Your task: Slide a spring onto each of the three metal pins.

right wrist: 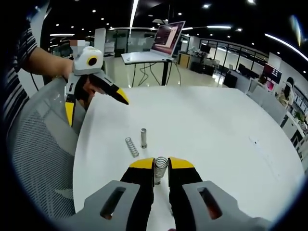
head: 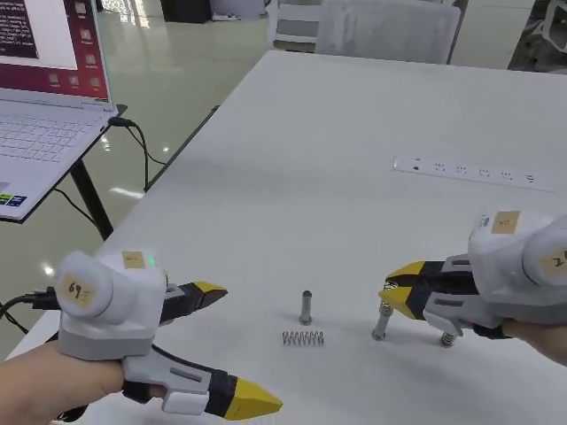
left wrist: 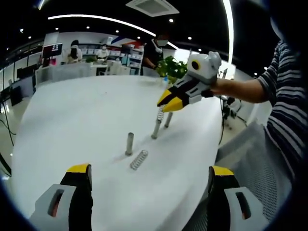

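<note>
Left claw [head: 239, 347] hovers low with jaws wide apart; right claw [head: 391, 288], held level, clamps a spring [right wrist: 160, 163] atop the middle pin [head: 381, 326]. A loose spring [head: 303, 337] lies beside the bare pin [head: 306, 307] on the tabletop [head: 354, 177].

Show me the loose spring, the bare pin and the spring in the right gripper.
loose spring [head: 303, 337]: head view, middle coils.
bare pin [head: 306, 306]: head view, mid shaft.
held spring [right wrist: 161, 163]: right gripper view, top coil.
</note>
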`<move>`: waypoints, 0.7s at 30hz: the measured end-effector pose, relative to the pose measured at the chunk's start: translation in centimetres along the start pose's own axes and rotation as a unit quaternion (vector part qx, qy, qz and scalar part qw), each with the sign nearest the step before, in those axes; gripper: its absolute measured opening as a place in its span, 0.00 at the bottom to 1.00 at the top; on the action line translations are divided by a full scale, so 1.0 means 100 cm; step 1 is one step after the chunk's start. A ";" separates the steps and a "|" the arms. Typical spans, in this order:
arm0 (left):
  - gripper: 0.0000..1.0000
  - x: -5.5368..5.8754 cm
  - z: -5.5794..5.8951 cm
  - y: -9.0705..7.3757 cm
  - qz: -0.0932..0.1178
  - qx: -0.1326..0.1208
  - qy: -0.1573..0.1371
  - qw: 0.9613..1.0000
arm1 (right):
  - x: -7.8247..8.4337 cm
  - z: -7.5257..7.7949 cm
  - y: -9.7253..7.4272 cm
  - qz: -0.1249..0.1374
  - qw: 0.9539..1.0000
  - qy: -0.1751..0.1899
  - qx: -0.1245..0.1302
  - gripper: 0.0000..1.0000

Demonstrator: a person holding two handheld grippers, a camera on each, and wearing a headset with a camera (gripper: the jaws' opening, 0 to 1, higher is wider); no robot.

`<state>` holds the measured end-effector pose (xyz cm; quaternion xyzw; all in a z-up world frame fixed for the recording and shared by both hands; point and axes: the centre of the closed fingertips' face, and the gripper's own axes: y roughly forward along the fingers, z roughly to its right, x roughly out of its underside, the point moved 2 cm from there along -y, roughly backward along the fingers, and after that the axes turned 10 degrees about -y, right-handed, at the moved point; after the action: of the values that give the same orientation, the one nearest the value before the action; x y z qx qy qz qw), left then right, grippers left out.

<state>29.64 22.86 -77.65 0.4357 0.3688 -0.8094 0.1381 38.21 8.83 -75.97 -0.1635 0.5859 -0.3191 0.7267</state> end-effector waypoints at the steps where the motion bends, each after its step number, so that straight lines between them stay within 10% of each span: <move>1: 0.98 0.000 -0.001 0.000 0.000 -0.001 -0.001 1.000 | 0.000 0.000 0.001 0.004 1.000 -0.008 0.003 0.07; 21: 0.97 0.004 0.001 -0.001 -0.004 -0.002 -0.004 1.000 | 0.032 -0.014 0.025 -0.034 0.999 -0.004 -0.007 0.08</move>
<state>29.28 22.94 -77.88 0.4310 0.3718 -0.8106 0.1371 37.88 8.80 -80.21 -0.1902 0.5792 -0.3391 0.7165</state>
